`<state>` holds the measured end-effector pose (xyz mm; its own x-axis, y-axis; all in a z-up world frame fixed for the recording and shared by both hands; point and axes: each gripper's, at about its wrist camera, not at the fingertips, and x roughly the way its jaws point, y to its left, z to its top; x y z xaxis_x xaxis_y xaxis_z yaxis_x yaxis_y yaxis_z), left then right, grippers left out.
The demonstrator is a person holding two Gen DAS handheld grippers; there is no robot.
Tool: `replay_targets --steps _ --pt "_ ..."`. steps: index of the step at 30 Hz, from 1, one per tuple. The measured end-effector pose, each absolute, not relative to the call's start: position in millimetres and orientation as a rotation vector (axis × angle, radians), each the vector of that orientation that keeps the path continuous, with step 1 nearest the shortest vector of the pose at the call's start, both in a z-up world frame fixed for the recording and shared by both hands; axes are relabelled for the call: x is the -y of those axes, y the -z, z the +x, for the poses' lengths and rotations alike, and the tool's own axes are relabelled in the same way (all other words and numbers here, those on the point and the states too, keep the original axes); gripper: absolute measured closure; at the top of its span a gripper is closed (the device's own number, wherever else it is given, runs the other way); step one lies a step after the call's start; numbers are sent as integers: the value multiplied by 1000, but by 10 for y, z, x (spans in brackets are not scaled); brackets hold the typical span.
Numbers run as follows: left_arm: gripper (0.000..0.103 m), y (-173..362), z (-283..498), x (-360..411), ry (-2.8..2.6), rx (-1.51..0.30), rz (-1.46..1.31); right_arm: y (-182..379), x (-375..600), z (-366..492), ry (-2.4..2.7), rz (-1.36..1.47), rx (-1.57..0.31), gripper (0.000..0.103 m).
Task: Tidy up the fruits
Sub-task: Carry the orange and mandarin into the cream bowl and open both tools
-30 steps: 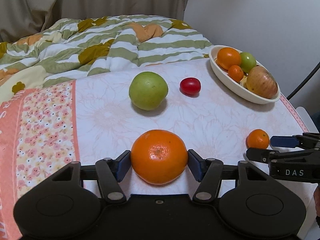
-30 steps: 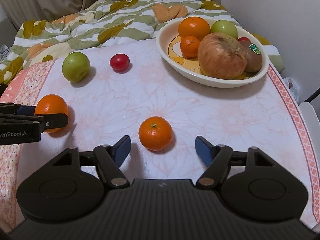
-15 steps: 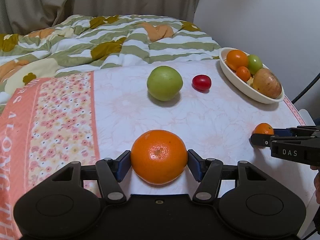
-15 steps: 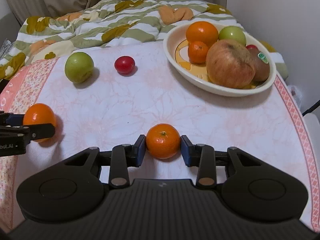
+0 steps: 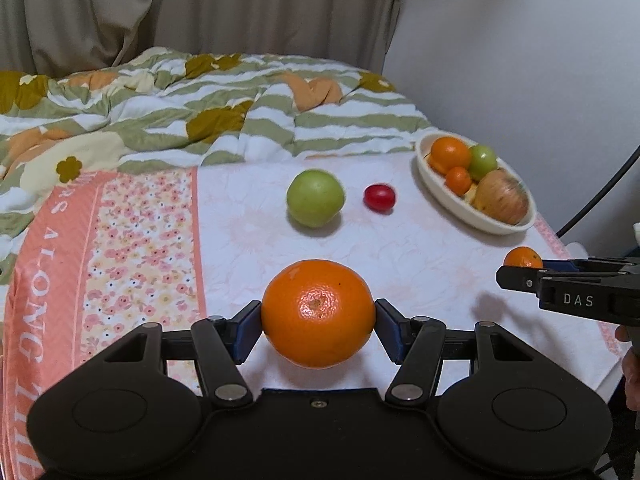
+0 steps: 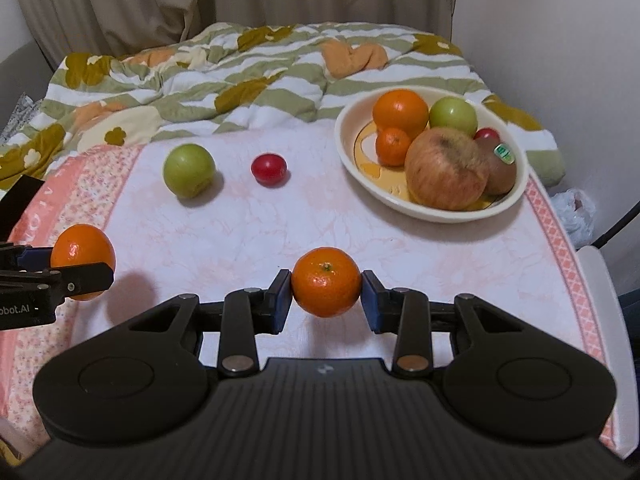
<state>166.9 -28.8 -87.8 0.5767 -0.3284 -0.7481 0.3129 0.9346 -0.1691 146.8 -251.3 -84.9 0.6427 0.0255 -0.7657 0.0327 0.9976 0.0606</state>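
**Orange fruit in both grippers, bowl up ahead to the right**

Orange, round, glossy: the big orange (image 5: pixel 319 314) sits clamped between the blue pads of the left gripper (image 5: pixel 319 320), lifted clear of the white floral tablecloth (image 5: pixel 420 248) w/ its shadow underneath. Right gripper (image 6: pixel 326 294) is closed on the small round mandarin (image 6: pixel 326 281), pads pressing both sides, fruit also off the cloth; its jaws have just been closing round that mandarin.

Key relation: the cream oval ceramic bowl (image 6: pixel 436 211) lies fwd and to the right of both grippers, near the table's far right edge. Right gripper is plainly nearer; the bowl fills the upper right of its view, while from the left wrist it looks small and far off. Bowl's long axis runs roughly away from the grippers at a slant.

Bowl is already crowded: orange, mandarin, green fruit, large reddish apple (image 6: pixel 446 168), kiwi w/ sticker. Free room looks to be at the near-left side, by the yellow inner base.

Loose on the cloth between grippers and bowl: round green apple (image 6: pixel 188 170) and small red tomato-like fruit (image 6: pixel 268 168), just beside each other, apart.

Judgement: right hand probably drops first, left follows.
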Motion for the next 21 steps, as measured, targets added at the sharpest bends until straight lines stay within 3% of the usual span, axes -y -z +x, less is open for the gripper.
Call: replay_targets --steps 21 --pt "39 177 1335 1159 260 -739 -93 195 3493 1262 -124 49 -794 51"
